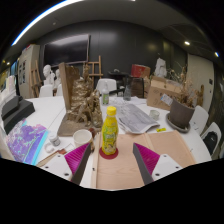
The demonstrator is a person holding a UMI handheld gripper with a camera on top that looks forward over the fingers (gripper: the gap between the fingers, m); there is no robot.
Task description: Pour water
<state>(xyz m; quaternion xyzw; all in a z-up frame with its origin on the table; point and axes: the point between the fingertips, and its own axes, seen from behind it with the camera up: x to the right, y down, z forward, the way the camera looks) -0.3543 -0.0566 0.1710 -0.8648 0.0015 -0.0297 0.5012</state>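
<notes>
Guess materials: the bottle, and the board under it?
Bottle: looks like clear glossy plastic, yellow liquid showing through, green cap. Board: seems matte wood or fibreboard, pale tan, no shine. Gripper open, the bottle standing just beyond its fingers.

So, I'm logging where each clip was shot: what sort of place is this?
Probably a workshop or studio, not a kitchen. An easel and white busts stand at the back, and the white table is cluttered with papers. The gripper is open, with a yellow bottle just ahead of it.
</notes>
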